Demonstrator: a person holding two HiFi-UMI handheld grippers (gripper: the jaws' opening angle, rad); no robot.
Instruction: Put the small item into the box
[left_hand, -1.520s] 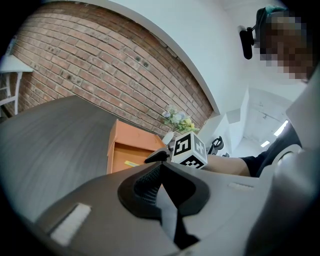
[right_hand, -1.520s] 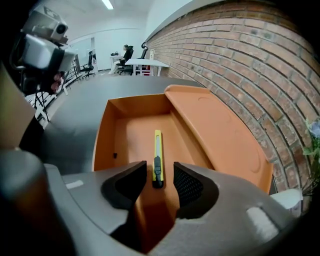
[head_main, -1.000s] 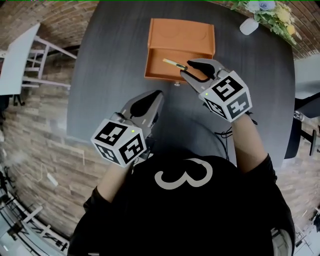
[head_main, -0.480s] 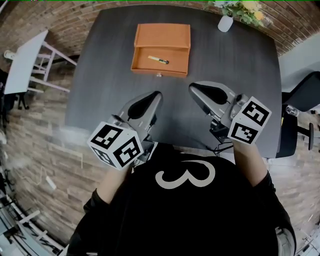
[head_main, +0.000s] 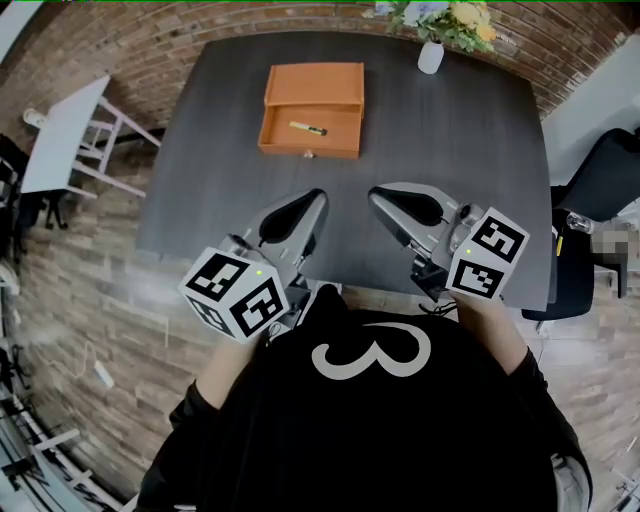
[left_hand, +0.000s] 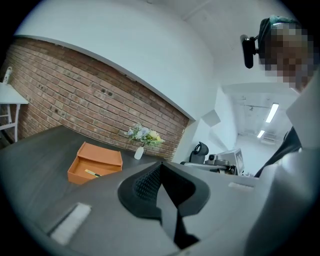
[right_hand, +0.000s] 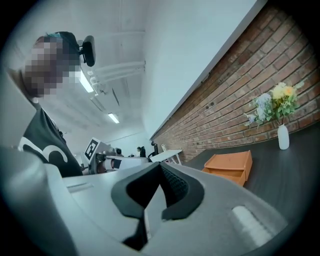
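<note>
Box (head_main: 312, 85), orange, lid open, sits on the dark table (head_main: 450, 180), ahead of both claws and well apart from them. The small item (head_main: 308, 128), a thin yellowish stick with a dark end, lies flat inside the open compartment, angled across its floor.

Left gripper (head_main: 318, 197): jaws pressed together, nothing between them. It is held low over the near part of the table, close to the person's chest, tips pointing toward the box.

Right gripper (head_main: 378, 195): jaws likewise closed and empty. It sits just beside the left one with a narrow gap between the two tips, also aimed at the box.

A stretch of dark tabletop lies between the jaw tips and the box front.

Beyond the box, off to the right of the right claw's line, a white vase (head_main: 431, 58) holding flowers (head_main: 445, 15) stands at the far table edge. The right gripper view shows it well to the right of the box.

Left of the left claw, off the table: a white side table (head_main: 60, 140) on the brick floor. Right of the right claw, past the table edge: a black chair (head_main: 590, 220).
</note>
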